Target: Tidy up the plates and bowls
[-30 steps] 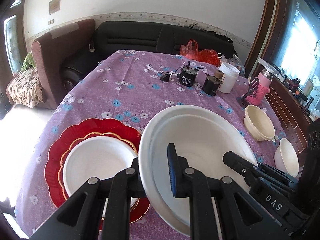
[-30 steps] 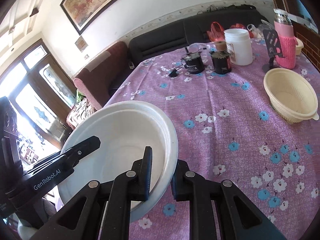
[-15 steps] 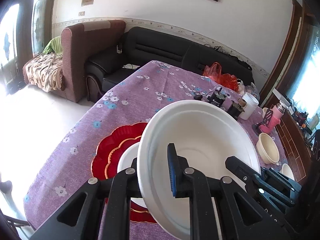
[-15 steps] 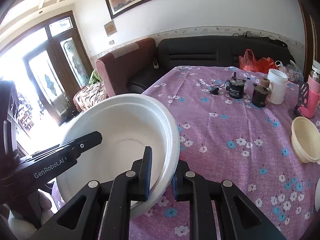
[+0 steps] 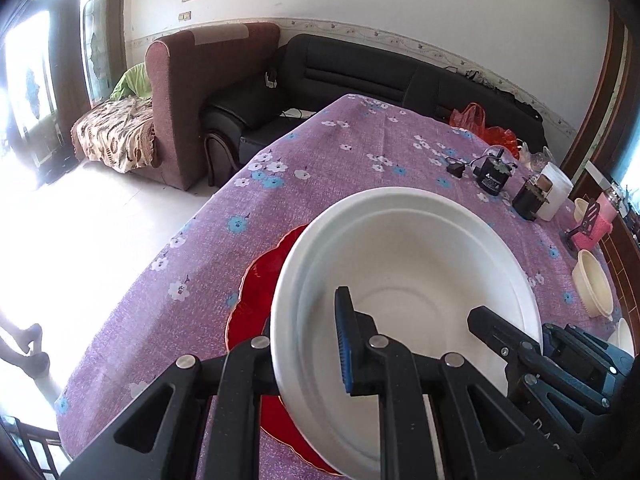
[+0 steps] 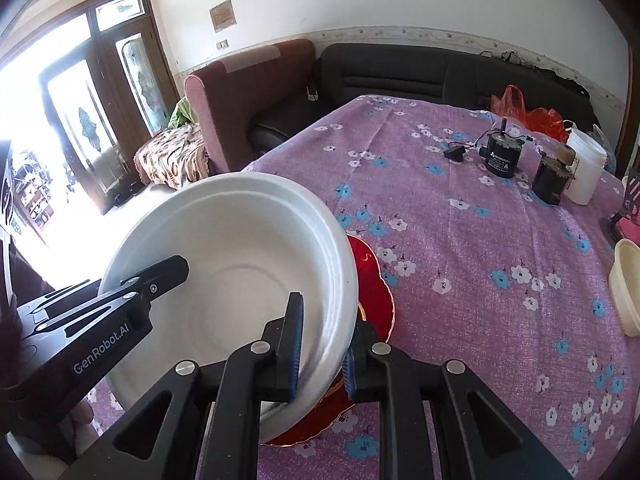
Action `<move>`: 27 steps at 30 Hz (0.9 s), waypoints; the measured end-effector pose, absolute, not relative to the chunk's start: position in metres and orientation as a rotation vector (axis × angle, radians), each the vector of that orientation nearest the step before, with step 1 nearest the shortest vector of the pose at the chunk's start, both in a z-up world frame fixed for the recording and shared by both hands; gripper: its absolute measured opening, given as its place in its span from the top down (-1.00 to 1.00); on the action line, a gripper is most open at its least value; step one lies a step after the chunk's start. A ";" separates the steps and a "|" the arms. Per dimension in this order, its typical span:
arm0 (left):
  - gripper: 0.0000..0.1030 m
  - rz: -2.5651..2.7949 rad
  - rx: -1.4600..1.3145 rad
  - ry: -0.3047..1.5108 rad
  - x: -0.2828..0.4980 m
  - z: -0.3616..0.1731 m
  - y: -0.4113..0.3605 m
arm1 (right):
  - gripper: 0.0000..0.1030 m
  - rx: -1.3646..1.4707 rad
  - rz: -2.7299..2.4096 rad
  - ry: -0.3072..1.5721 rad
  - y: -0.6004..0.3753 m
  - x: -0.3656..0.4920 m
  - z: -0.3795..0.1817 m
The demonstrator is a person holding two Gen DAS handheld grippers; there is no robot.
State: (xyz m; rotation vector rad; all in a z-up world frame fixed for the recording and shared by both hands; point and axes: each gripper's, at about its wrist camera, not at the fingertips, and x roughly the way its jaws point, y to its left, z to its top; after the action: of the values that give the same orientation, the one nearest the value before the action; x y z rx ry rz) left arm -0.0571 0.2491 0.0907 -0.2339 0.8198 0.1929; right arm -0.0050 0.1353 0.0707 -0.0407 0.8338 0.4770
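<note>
Both grippers hold one large white bowl [image 5: 404,264] by opposite sides of its rim, tilted and above the table. My left gripper [image 5: 304,344] is shut on the near-left rim, blue pad inside, other finger outside. My right gripper [image 6: 324,340] is shut on the rim at the bowl's [image 6: 240,260] right side. Each view shows the other tool: the right gripper [image 5: 500,332] and the left gripper [image 6: 160,276]. A red scalloped plate [image 5: 260,280] lies on the cloth right under the bowl, and its edge [image 6: 376,292] sticks out on the right. Whatever lies on the red plate is hidden.
A cream bowl [image 5: 592,284] and a small white bowl [image 5: 626,336] sit at the table's right side. Two black motors [image 6: 502,156], a white jar [image 6: 584,172] and a pink flask [image 5: 600,220] stand at the back right. The table's left edge [image 5: 168,248] runs near the red plate.
Both grippers have carried the white bowl leftwards over the red plate. It now covers the small white plate seen there earlier. Both views have rolled.
</note>
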 end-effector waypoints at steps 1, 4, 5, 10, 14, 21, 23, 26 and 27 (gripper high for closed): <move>0.71 0.195 -0.232 0.829 -0.054 0.087 0.250 | 0.64 -0.046 0.474 0.838 0.137 -0.003 0.068; 0.71 0.201 -0.222 0.853 -0.048 0.076 0.251 | 0.64 -0.068 0.462 0.846 0.141 0.000 0.060; 0.71 0.204 -0.218 0.857 -0.047 0.073 0.251 | 0.64 -0.074 0.458 0.847 0.142 0.001 0.058; 0.71 0.223 -0.183 0.848 -0.045 0.071 0.249 | 0.63 -0.114 0.433 0.835 0.148 0.004 0.053; 0.71 0.234 -0.179 0.839 -0.046 0.073 0.248 | 0.61 -0.120 0.426 0.832 0.149 0.004 0.051; -0.02 0.285 -0.168 0.782 -0.056 0.085 0.251 | 0.37 -0.113 0.417 0.800 0.152 0.002 0.051; -0.07 0.300 -0.160 0.756 -0.061 0.091 0.252 | 0.17 -0.096 0.421 0.780 0.150 -0.001 0.054; -0.14 0.311 -0.148 0.737 -0.066 0.097 0.252 | 0.06 -0.092 0.418 0.743 0.149 -0.005 0.060; -0.20 0.312 -0.145 0.732 -0.068 0.100 0.251 | 0.05 -0.092 0.418 0.732 0.149 -0.007 0.063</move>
State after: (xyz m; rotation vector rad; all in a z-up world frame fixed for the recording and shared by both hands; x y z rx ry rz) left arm -0.0677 0.2509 0.0996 -0.1451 0.7316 0.3124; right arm -0.0073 0.1490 0.0626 -0.0925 0.7322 0.4181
